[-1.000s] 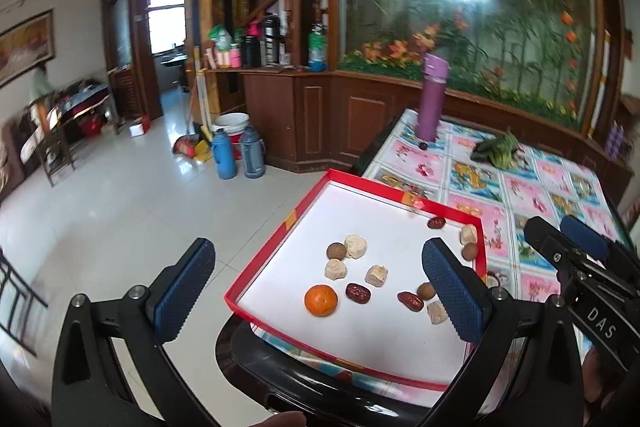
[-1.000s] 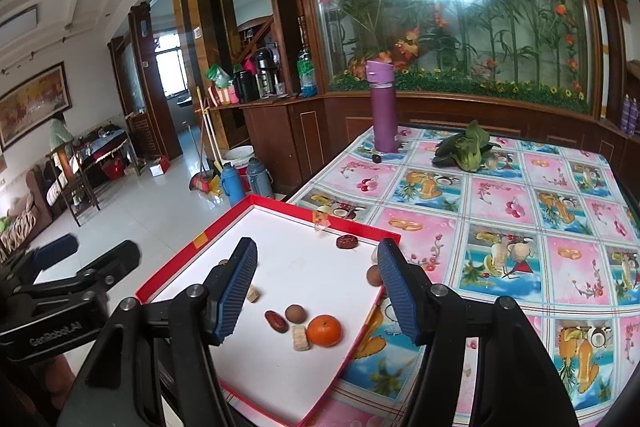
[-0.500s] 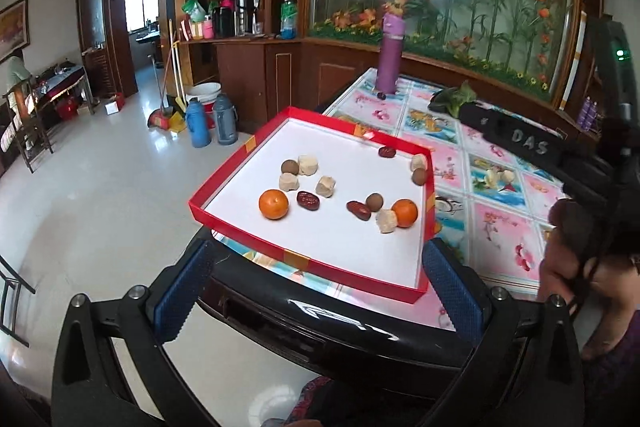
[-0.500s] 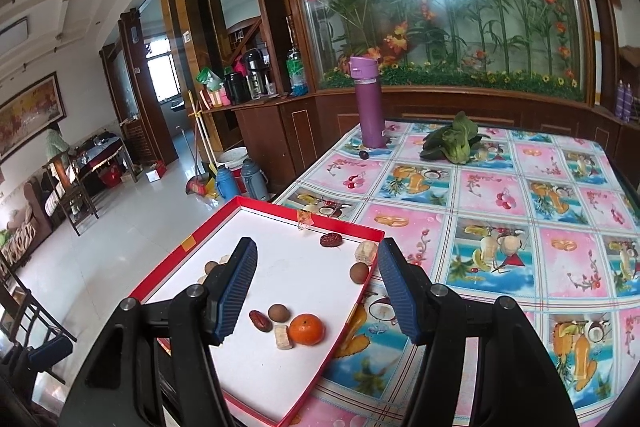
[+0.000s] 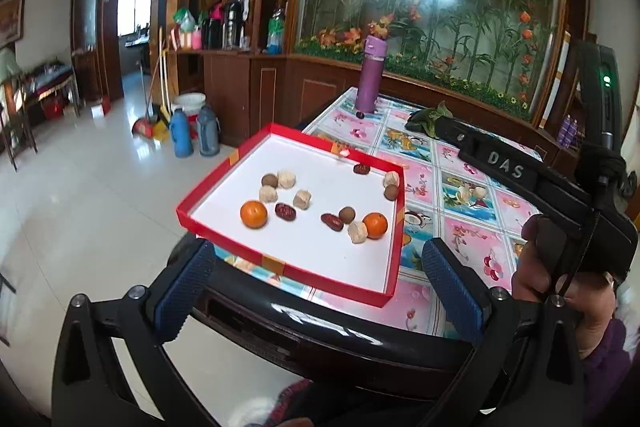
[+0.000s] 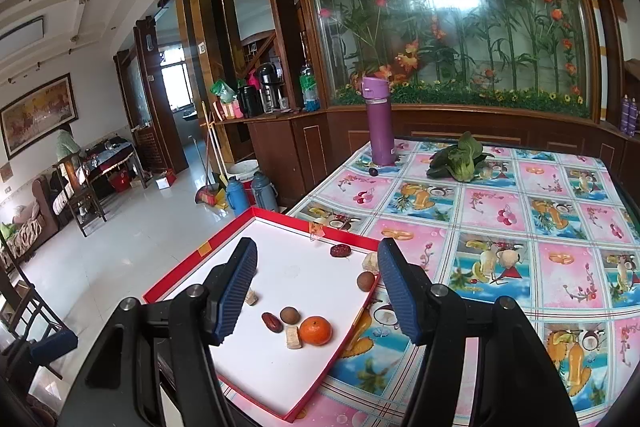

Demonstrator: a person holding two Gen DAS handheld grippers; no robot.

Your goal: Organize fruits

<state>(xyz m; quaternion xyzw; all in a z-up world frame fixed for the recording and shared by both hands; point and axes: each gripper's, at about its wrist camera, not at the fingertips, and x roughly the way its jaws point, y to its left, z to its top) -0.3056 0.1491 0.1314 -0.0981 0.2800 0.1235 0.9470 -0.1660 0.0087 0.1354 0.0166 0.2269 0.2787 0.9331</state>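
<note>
We hold both the left gripper [image 5: 320, 291] and right gripper [image 6: 316, 291] with jaws wide and empty; the fruits lie scattered in the red tray [image 5: 224, 233] at the counter [image 6: 500, 219] corner

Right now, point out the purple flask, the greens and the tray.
purple flask [image 6: 380, 131], right wrist view, middle of its body.
greens [image 6: 460, 161], right wrist view, pale stalk end of the bunch.
tray [image 5: 280, 264], left wrist view, near red wall.
</note>
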